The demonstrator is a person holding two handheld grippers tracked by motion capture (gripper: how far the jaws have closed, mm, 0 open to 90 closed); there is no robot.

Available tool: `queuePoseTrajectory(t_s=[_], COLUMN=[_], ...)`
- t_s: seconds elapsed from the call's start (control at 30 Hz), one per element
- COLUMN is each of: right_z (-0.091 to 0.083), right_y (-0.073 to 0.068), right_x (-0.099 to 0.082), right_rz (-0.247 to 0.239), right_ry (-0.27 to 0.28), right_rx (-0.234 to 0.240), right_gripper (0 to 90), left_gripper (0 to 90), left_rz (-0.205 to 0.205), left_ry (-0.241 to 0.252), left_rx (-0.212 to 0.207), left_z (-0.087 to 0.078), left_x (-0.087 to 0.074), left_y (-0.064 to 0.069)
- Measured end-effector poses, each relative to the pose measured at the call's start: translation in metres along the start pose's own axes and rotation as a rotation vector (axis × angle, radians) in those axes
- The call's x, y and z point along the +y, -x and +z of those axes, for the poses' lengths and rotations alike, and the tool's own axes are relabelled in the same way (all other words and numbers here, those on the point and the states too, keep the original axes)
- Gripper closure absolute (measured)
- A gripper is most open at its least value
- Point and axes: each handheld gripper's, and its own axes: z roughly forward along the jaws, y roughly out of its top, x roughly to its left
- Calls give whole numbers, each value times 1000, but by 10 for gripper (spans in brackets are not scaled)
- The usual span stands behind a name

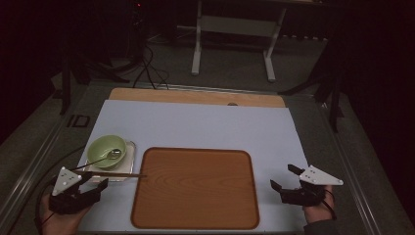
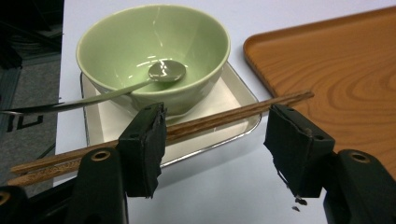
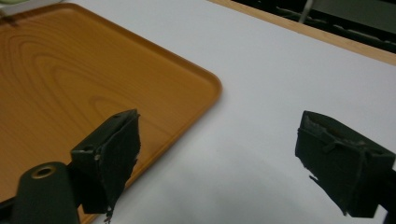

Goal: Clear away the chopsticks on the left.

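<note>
1. Two containers sit at the near left of the tabletop (image 1: 195,122): a green bowl (image 2: 154,51) stands inside a shallow white tray (image 2: 219,100).
2. Bowl contents: one metal spoon (image 2: 166,71), its handle leaning over the rim toward the left.
3. Wooden chopsticks (image 2: 224,116) lie across the white tray's near rim, one end reaching the brown serving tray (image 1: 195,188).
4. Brown serving tray: holds nothing, sits at centre near.
5. Left gripper (image 1: 95,183): jaws apart, just near the chopsticks in the left gripper view, gripping nothing.
6. Right gripper (image 1: 284,177): jaws apart over bare tabletop, right of the brown tray.
</note>
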Motion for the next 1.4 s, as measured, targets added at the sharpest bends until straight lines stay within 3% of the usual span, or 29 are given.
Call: queuePoseTrajectory(t_s=[0.13,0.5,0.73,1.0,1.4], right_z=[1,-1,-2,-4,-6], right_y=[2,1,2,4,5], right_x=[-1,1,1,1,0], right_rz=[17,-7,0,22,35], right_ry=[0,30,34,42,48], right_rx=[-8,-22,-29,-47,-44], right_gripper=[138,138,139,139,139], left_gripper=[373,350,326,287,269], left_rz=[5,30,75,74,120], left_ry=[7,23,12,-5,-42], left_rx=[-12,-28,-46,-50,-15], left_z=[1,2,7,12,26], left_x=[0,-2,-1,-2,-5], left_y=[0,-4,-4,-9,-10])
